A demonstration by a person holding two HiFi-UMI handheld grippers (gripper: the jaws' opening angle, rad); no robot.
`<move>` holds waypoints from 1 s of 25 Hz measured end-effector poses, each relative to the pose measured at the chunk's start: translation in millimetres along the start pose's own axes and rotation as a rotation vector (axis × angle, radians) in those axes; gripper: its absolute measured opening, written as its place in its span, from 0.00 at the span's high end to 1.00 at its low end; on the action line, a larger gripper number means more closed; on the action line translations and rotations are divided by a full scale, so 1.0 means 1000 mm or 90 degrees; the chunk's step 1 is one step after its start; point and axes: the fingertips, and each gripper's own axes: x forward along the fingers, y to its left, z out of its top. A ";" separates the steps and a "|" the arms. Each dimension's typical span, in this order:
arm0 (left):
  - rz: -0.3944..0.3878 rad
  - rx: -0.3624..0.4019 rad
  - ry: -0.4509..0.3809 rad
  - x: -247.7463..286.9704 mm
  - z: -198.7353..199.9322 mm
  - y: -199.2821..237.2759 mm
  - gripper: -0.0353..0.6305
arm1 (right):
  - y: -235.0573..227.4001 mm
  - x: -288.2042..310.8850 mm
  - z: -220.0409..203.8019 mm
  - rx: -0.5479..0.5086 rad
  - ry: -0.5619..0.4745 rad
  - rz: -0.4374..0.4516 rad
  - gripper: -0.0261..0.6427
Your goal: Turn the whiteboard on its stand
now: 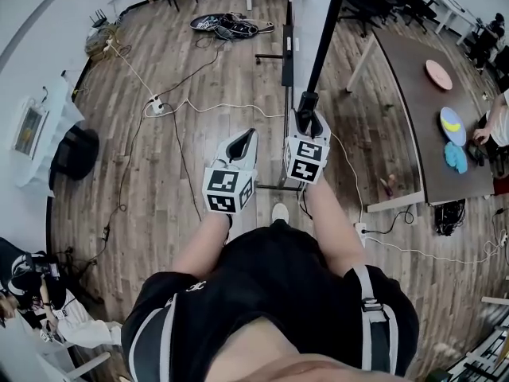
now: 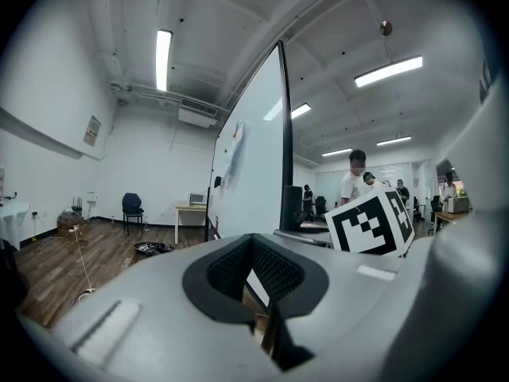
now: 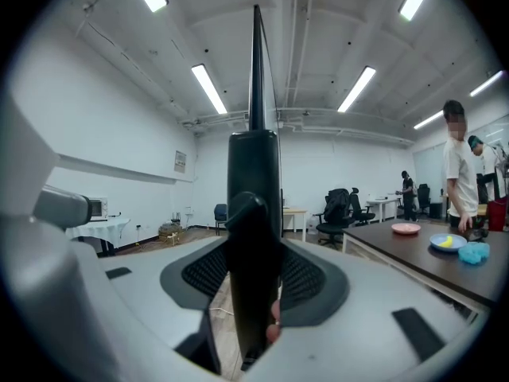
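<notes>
The whiteboard (image 1: 308, 10) stands on the wood floor just ahead of me, its white face (image 2: 248, 173) framed in black. In the right gripper view it shows edge-on as a thin dark line (image 3: 256, 70). My right gripper (image 1: 307, 111) is shut on the board's black side frame (image 1: 324, 42), which fills the gap between its pads (image 3: 253, 293). My left gripper (image 1: 245, 140) hangs a little left of the frame, apart from it. Its jaws stand open with nothing between them (image 2: 256, 275). The stand's black base bar (image 1: 286, 54) runs along the floor.
A brown table (image 1: 409, 94) at the right holds a pink plate (image 1: 438, 74), a blue plate (image 1: 453, 126) and a blue cloth (image 1: 456, 157); a person (image 1: 497, 118) stands at its far side. Cables and a power strip (image 1: 157, 106) lie on the floor at the left.
</notes>
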 end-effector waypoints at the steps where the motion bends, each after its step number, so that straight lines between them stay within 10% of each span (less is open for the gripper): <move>1: -0.002 0.000 0.000 -0.006 -0.001 -0.003 0.93 | 0.000 -0.006 -0.001 0.001 -0.001 0.000 0.67; 25: -0.083 -0.028 0.009 -0.130 -0.028 -0.071 0.93 | 0.003 -0.153 -0.023 -0.001 0.002 -0.022 0.67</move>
